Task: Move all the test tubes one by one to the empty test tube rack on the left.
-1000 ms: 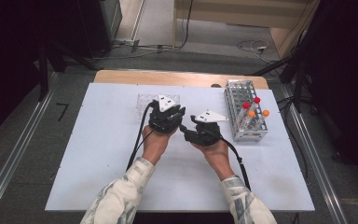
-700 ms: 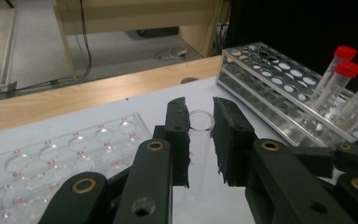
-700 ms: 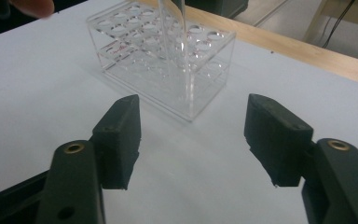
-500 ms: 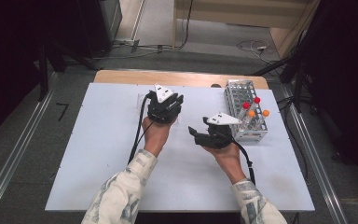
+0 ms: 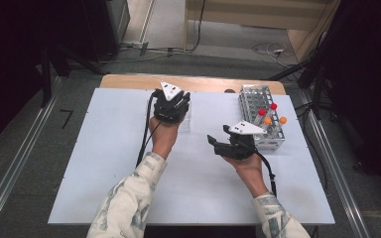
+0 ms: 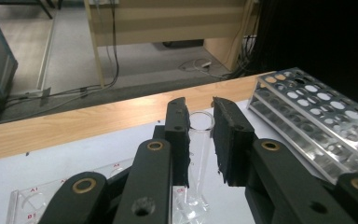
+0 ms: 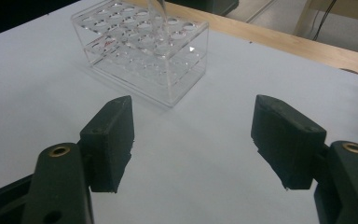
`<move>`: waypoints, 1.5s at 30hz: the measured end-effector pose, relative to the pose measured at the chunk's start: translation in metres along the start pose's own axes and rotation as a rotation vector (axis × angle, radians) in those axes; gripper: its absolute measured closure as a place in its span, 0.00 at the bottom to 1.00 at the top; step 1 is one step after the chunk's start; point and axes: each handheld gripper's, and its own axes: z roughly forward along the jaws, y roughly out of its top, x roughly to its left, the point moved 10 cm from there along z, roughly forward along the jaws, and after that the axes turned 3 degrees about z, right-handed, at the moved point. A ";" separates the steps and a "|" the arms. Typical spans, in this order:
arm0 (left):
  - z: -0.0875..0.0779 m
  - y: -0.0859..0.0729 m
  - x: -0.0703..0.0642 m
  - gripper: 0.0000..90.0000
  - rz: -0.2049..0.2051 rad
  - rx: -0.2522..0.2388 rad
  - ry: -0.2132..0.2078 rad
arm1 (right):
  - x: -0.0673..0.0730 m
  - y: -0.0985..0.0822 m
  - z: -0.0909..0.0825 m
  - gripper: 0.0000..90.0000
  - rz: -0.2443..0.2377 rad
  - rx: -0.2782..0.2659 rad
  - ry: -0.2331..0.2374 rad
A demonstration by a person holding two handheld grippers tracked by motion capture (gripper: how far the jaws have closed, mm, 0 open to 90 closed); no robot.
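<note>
Left tongs (image 6: 200, 135): jaws closed on a clear tube (image 6: 198, 158), held near its rim; tube upright, its foot down among the wells of the clear rack (image 6: 37, 203) below the jaws.
Right tongs (image 7: 193, 140): jaws wide apart, nothing between them, hovering over bare table (image 7: 214, 177); clear rack ahead of them, well apart.
Risk, slip: glass on flat pads looks a thin hold; a tilt of the hand could let the tube slide or knock the well's edge.
Risk, rack: the clear rack is light by the look of it; a sideways pull might drag or tip it.
Around: metal rack (image 5: 260, 116) just right of the right tongs, holding red- and orange-capped tubes (image 5: 268, 113).
In the way: nothing between either tongs and the clear rack; left cable (image 5: 146, 129) trails back along the forearm.
</note>
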 end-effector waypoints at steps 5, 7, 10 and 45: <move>0.007 -0.006 0.001 0.85 0.015 0.025 0.015 | -0.002 -0.001 -0.003 0.32 -0.003 0.000 -0.001; 0.009 -0.009 0.001 0.85 0.016 0.033 0.017 | -0.002 -0.001 -0.004 0.32 -0.003 -0.003 -0.001; 0.013 -0.016 0.000 0.85 0.029 0.052 0.019 | -0.003 -0.001 -0.005 0.32 -0.003 -0.003 0.000; 0.020 -0.050 0.004 0.20 -0.037 0.116 0.019 | -0.029 -0.009 -0.029 0.27 0.031 -0.015 -0.051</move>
